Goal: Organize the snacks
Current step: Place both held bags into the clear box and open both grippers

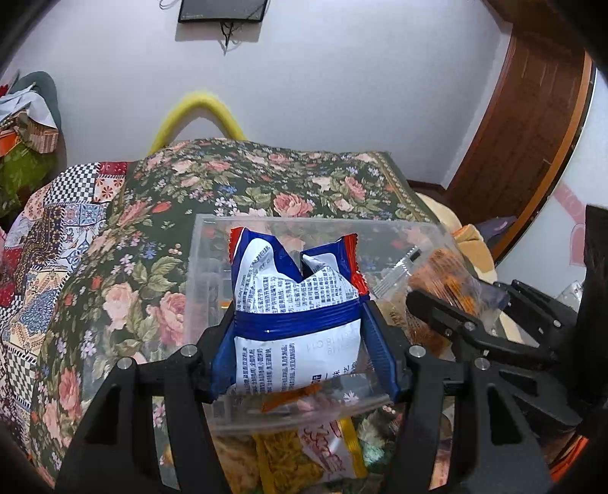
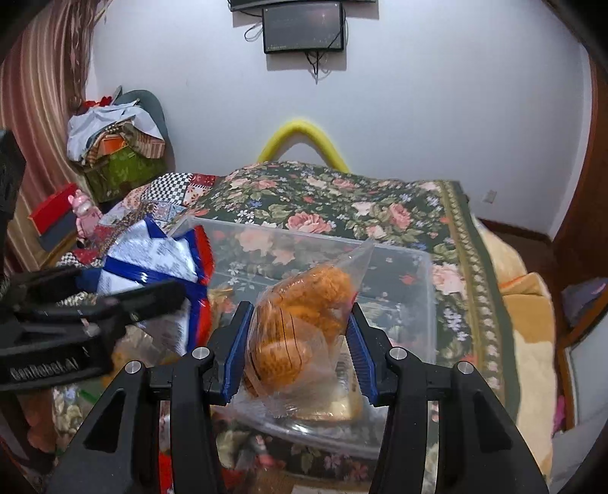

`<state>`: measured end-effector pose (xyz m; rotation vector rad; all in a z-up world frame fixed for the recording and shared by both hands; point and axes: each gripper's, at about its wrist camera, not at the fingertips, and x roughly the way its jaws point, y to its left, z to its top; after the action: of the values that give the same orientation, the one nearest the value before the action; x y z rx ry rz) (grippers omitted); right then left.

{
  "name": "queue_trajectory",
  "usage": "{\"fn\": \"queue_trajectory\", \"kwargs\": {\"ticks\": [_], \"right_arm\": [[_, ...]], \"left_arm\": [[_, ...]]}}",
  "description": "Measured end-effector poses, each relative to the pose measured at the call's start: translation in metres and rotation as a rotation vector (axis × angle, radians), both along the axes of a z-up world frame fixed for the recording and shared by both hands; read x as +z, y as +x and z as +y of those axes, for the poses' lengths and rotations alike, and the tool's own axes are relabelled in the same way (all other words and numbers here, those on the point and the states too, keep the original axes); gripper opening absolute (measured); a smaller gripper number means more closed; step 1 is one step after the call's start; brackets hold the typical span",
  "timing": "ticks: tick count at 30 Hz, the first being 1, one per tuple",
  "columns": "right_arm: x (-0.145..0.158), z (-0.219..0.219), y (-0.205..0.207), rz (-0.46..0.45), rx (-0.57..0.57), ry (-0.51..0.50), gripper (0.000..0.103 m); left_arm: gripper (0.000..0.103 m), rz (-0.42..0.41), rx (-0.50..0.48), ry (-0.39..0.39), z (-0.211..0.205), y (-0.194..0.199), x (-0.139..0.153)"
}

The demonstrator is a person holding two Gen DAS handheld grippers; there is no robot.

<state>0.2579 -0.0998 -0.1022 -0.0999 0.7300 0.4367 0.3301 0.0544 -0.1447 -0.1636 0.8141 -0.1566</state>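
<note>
Snack packet (image 1: 296, 323) in white, blue and red, printed with dense small text too fine to read apart from a faint row of stamped code characters; pinched upright between the blue pads of the left gripper (image 1: 300, 349), pads pressed into both sides so the wrapper creases. Held over the near edge of a clear plastic bin (image 1: 201, 243) standing on a floral bedspread (image 1: 235, 178). More packets below the bin's front edge, among them one yellow and white (image 1: 334, 452), its lettering unreadable.

Clear bag of orange snacks (image 2: 300, 323), no legible label, squeezed between the blue pads of the right gripper (image 2: 300, 349), jaws closed partway onto it, bag corner sticking up above the pads. Held above the same bin (image 2: 425, 304), toward its near wall.

Left gripper's body seen from the right wrist view carrying white lettering, blurred, seemingly "GenRobot.AI". Dark screen (image 2: 304, 28) on the wall (image 2: 456, 114) showing a line of tiny characters, not legible. Yellow padded arch (image 2: 304, 133) behind the bed.
</note>
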Motion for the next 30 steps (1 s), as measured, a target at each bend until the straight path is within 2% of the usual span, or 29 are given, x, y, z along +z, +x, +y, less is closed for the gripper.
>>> {"fn": "queue_trajectory", "kwargs": {"ticks": [6,10,15,27,30], "right_arm": [[-0.006,0.002,0.009,0.015,0.005,-0.009,0.044],[-0.010,0.005,0.012,0.024,0.015,-0.031,0.039],[-0.013,0.008,0.012,0.027,0.027,-0.057,0.039],[0.004,-0.004,-0.004,0.022,0.009,-0.062,0.041],[0.014,-0.010,-0.013,0.008,0.004,-0.050,0.048]], "left_arm": [[0.062,0.038,-0.005,0.001,0.000,0.010,-0.012],[0.062,0.075,-0.008,-0.007,0.002,0.013,-0.021],[0.062,0.081,0.000,-0.022,0.005,0.009,-0.022],[0.067,-0.017,-0.001,0.056,0.004,-0.030,0.019],[0.068,-0.040,0.000,0.055,0.007,-0.044,0.031]]}}
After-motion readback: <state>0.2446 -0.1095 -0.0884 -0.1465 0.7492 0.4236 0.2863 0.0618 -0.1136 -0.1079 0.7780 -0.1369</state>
